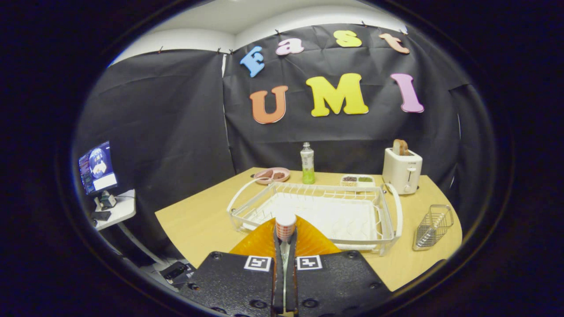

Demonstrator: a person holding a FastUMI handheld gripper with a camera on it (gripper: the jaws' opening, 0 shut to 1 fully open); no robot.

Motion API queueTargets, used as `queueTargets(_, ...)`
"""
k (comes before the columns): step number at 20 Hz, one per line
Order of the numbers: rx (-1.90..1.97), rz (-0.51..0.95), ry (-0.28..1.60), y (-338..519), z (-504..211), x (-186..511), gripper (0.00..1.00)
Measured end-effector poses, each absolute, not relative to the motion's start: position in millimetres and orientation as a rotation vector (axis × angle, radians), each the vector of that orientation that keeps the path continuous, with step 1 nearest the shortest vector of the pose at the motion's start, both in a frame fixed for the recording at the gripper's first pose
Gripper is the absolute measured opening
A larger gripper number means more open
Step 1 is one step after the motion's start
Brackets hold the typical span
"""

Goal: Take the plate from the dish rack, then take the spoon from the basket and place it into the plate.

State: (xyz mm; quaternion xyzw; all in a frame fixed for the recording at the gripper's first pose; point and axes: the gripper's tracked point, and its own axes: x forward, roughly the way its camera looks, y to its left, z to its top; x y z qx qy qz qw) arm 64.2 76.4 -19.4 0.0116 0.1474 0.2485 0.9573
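Between my two fingers, pressed from both sides, sits a spoon (285,225); its pale, patterned end sticks up just past my fingertips while a thin metal part runs down the narrow gap between them. My gripper (285,240) is thus clamped on the spoon, fingers nearly together. Directly under and just ahead of them lies an orange plate (315,241) on the wooden table (198,220), its ribbed surface fanning out to either side of the spoon.

Beyond the plate stands the white wire dish rack (383,211) with a white drip tray inside; I see no dishes standing in its slots. Off to the right of the rack, near the table's edge, is a small wire basket (434,226), tilted in my view, and I cannot make out anything inside it.

Farther back, a pink plate (272,175) holds some brownish food, just beside a clear bottle (307,164) with green liquid filling its lower part. Next comes a small white divided tray (357,180), one compartment with dark bits and one with green. A white toaster (402,171) has a brown slice of bread poking out of its slot.
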Motion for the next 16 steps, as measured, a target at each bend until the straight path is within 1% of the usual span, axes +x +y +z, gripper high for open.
queueTargets(2, 0.022, 0.525, 0.337, 88.9, -30.1, 65.0, 0.08)
queueTargets(9, -0.038, 0.572, 0.382, 122.0, -54.5, 64.0, 0.1)
queueTargets(13, -0.024, 0.569, 0.401, 124.0, -62.4, 66.6, 0.15)
queueTargets(16, -0.038, 0.55, 0.412, 118.6, -68.2, 69.0, 0.22)
